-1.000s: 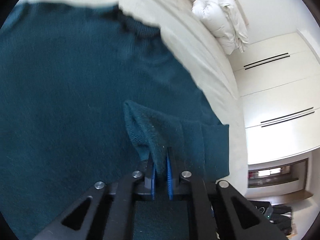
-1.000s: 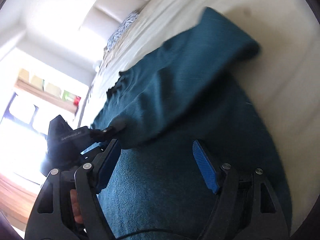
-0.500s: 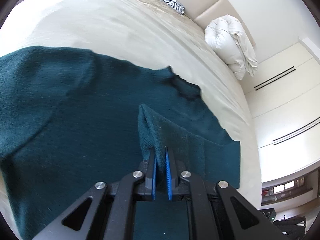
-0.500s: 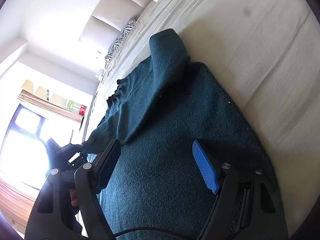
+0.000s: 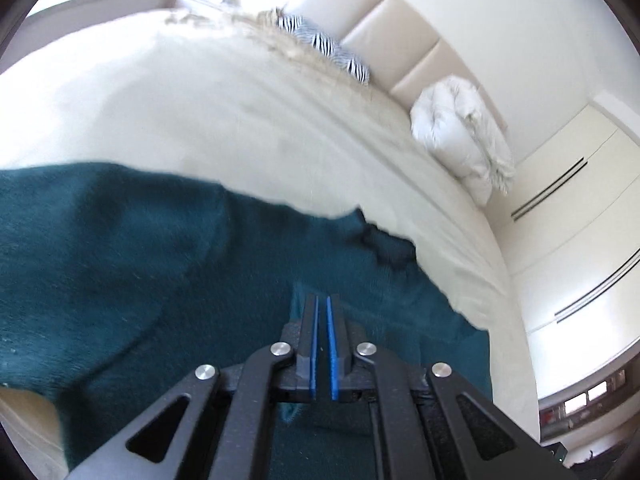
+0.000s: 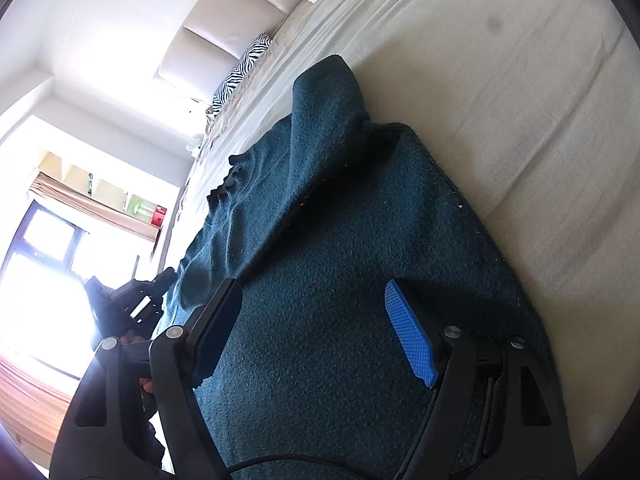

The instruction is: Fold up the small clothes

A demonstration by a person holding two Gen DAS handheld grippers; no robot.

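Counting 1 dark teal sweater (image 5: 120, 260), flat on the cream bed (image 5: 160, 100), near its front edge. Seeing 1 sleeve (image 6: 320, 120) folded across the body and 1 ribbed collar (image 6: 224, 184) at the far side. 2 grippers in play. Left gripper (image 5: 322, 300): pinched to a thin slit, low over the knit; cannot tell whether any fabric is caught between the blue pads (image 5: 331, 344). Also visible in the right wrist view, at the sweater's left edge. Right gripper (image 6: 312, 285): spread wide, hovering over the sweater body, gripping nothing, knit visible between both fingers. Background: 1 zebra-print cushion (image 5: 320, 46), 1 bundled white duvet (image 5: 460, 128), 1 padded headboard (image 5: 380, 40), all at the bed's far end. 1 bright window (image 6: 40, 280) off to the side.
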